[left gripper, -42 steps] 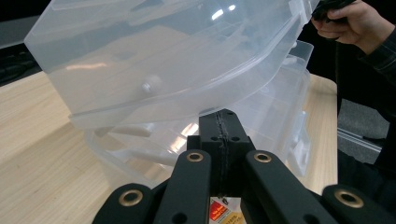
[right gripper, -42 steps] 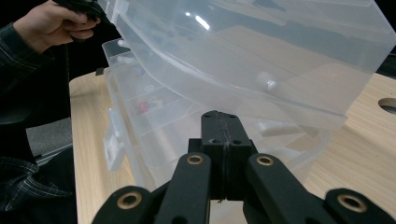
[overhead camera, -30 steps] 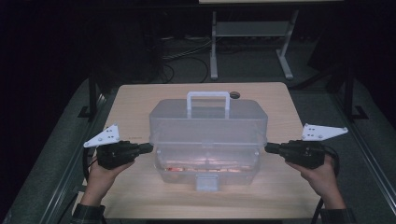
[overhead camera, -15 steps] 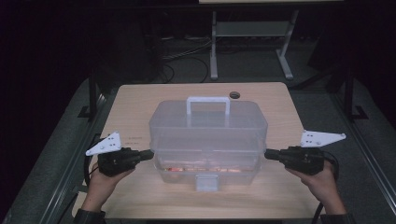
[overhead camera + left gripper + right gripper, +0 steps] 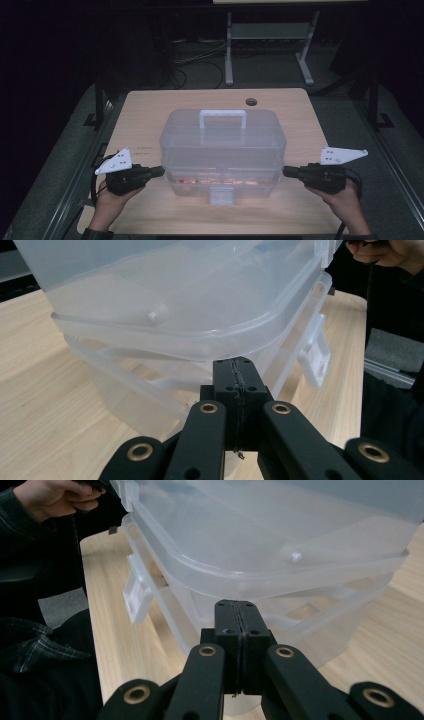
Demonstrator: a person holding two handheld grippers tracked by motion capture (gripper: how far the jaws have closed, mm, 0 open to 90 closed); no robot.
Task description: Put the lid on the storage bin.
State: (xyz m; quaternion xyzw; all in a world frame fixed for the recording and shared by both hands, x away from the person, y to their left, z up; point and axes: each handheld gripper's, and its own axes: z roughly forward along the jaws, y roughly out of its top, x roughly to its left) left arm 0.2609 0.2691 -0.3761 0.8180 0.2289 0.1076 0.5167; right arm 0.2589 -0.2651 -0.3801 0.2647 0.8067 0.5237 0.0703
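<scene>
high view: i find the clear storage box [image 5: 222, 150] lying long axis left-right between my left gripper [image 5: 156, 172] and right gripper [image 5: 289, 172], both equally near, jaws pressed together at its ends.

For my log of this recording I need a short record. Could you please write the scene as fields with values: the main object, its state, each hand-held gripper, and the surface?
main object: clear plastic storage box with a white carry handle
lid: down on the box; white front latch hangs at the near side
contents: something orange-red low inside, too blurred to name
left hand-held gripper: jaws shut, tip at the box's left side below the lid rim
right hand-held gripper: jaws shut, tip at the box's right side
contact with the box: cannot tell
surface: wooden table
</scene>
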